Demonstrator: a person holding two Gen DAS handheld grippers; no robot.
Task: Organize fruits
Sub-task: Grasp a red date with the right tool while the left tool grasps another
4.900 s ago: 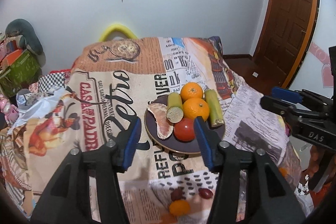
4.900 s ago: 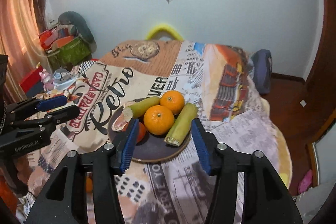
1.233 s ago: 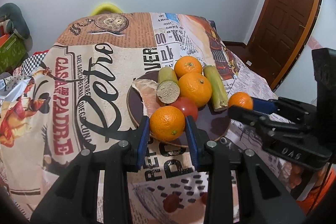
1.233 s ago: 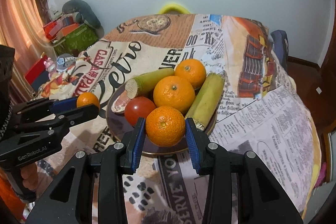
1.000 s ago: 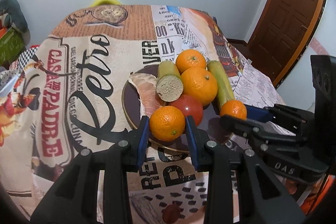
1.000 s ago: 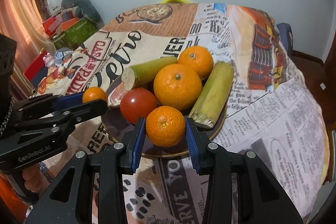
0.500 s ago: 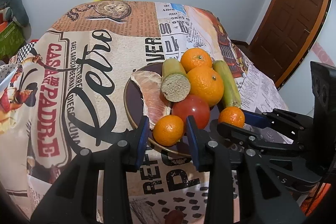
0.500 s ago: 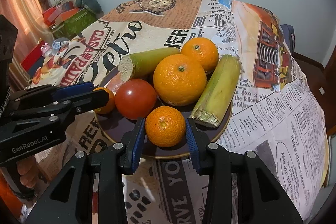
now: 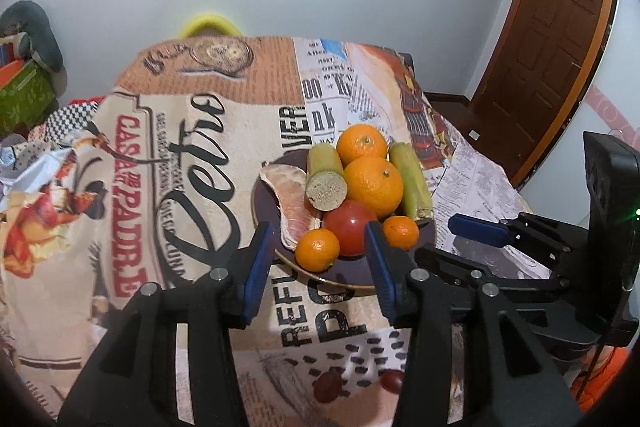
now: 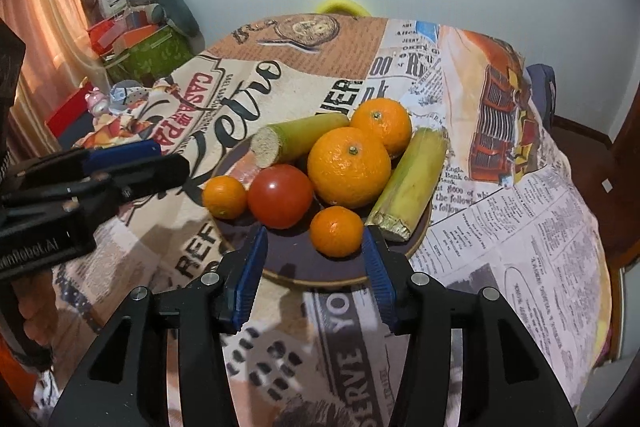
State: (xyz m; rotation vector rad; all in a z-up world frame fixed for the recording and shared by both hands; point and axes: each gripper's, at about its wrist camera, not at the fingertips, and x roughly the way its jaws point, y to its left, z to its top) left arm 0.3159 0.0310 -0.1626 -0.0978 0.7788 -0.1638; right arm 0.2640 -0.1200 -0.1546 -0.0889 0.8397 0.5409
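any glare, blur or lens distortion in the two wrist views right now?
Left wrist: sharp on the plate, strong fisheye bend on the door, dark vignette in the corners, soft highlight on the tomato. Right wrist: same barrel warp and vignette, small glare spot on the tomato, gripper shadows on the tablecloth, curtain washed warm by backlight.

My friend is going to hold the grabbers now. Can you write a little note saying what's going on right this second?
Left gripper: jaws have just been opening, nothing held; its small orange sits on the plate.
Right gripper: jaws have just been opening, nothing held; its small orange sits on the plate too.
Also on the plate: tomato, two big oranges, two green stalks, a peeled citrus piece.
Done: both small oranges placed.
Left: two dark red fruits on the tablecloth near the front edge.
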